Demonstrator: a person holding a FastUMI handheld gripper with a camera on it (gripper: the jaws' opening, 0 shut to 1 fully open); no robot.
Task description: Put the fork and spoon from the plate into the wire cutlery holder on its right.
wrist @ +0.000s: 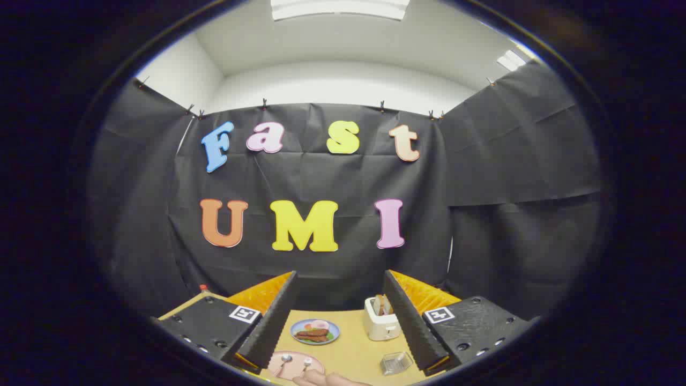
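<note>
Pink plate (295, 366), spoon (284, 361), fork (305, 363) upright, gripper (338, 321) open

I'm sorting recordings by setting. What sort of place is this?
Probably a staged recording booth: black cloth wall clipped up around a tan table set with a white toaster and a pink plate. The open gripper holds nothing.

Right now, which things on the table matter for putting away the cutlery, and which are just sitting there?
For the job: pink plate, spoon, fork, wire cutlery holder, open gripper.

Just there: blue plate of food, toaster.
</note>
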